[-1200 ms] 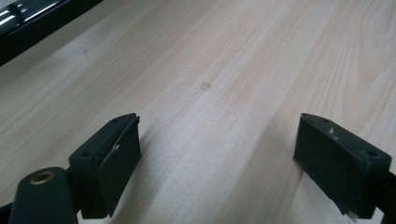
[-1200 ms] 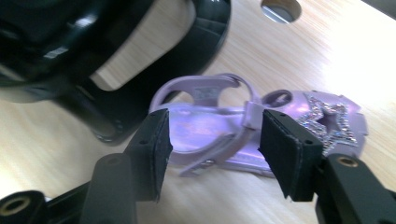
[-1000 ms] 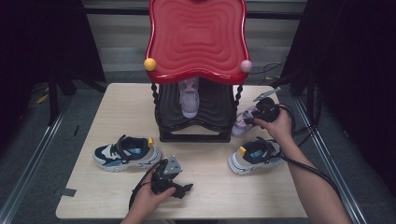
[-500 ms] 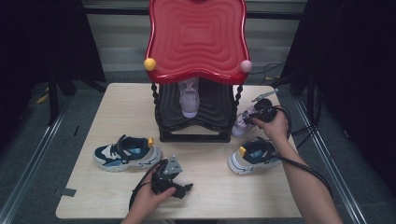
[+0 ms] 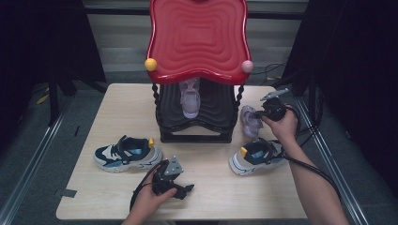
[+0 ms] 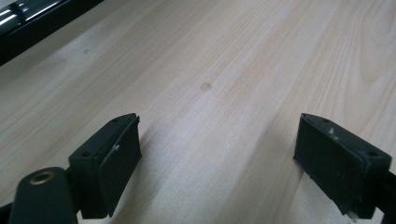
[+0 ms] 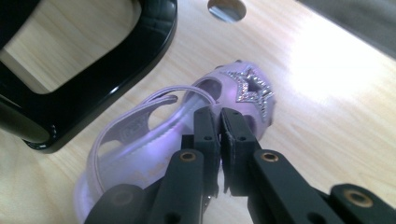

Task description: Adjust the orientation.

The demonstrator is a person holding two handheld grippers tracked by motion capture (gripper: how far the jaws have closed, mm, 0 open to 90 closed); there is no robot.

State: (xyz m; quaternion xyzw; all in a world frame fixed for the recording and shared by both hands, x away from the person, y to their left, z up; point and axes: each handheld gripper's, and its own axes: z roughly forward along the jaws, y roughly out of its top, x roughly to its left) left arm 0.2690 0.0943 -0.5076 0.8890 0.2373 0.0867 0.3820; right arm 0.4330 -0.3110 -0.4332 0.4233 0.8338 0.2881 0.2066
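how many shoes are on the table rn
4. One purple sandal sits inside the black-and-red stand; its mate lies right of the stand. One blue-and-white sneaker is front left, another front right. The stand may hide more.

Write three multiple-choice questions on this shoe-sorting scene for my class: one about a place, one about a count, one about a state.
1. Where is the purple sandal that the right gripper has reached?
A. on the table right of the rack
B. on the red top
C. on the floor

2. How many sneakers lie on the table?
A. one
B. two
C. four

3. How do the left gripper's jaws stand?
A. shut on a shoe
B. wide apart over bare wood
C. shut on a cable

Answers: A, it lies beside the black rack; B, one at each side; B, nothing lies between them.
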